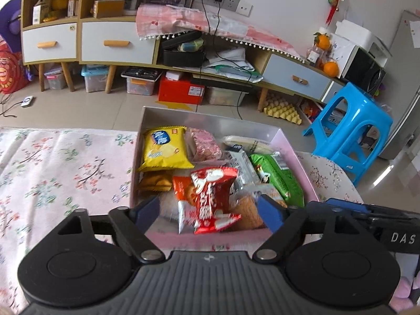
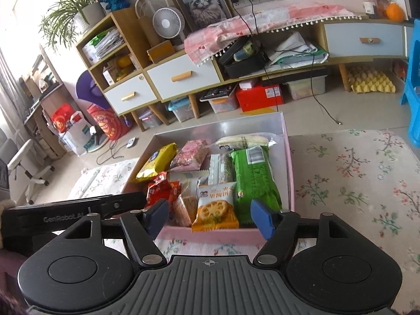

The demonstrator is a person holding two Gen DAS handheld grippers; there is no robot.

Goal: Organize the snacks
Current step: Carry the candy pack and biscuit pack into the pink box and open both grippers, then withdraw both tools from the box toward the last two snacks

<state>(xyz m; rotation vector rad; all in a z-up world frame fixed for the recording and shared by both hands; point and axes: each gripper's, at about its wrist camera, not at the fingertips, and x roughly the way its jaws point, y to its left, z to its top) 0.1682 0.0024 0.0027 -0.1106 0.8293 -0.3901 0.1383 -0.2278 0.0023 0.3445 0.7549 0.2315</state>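
A pink box (image 1: 288, 145) (image 2: 287, 141) sits on the floral tablecloth, filled with snack packets. In the left wrist view my left gripper (image 1: 210, 214) is open over the box's near edge, with a red packet (image 1: 214, 199) standing between its blue fingers (image 1: 147, 214) without being touched. A yellow chip bag (image 1: 165, 148), a pink packet (image 1: 206, 144) and a green packet (image 1: 279, 177) lie behind it. In the right wrist view my right gripper (image 2: 210, 216) is open and empty at the box's near edge, just above an orange-and-white biscuit packet (image 2: 215, 207). The green packet (image 2: 254, 176) lies to its right.
The floral tablecloth (image 1: 52, 173) (image 2: 354, 183) spreads on both sides of the box. Beyond the table are a low cabinet with drawers (image 1: 115, 42), a blue plastic stool (image 1: 349, 128) and storage boxes on the floor. The left gripper's body (image 2: 73, 210) shows beside the right one.
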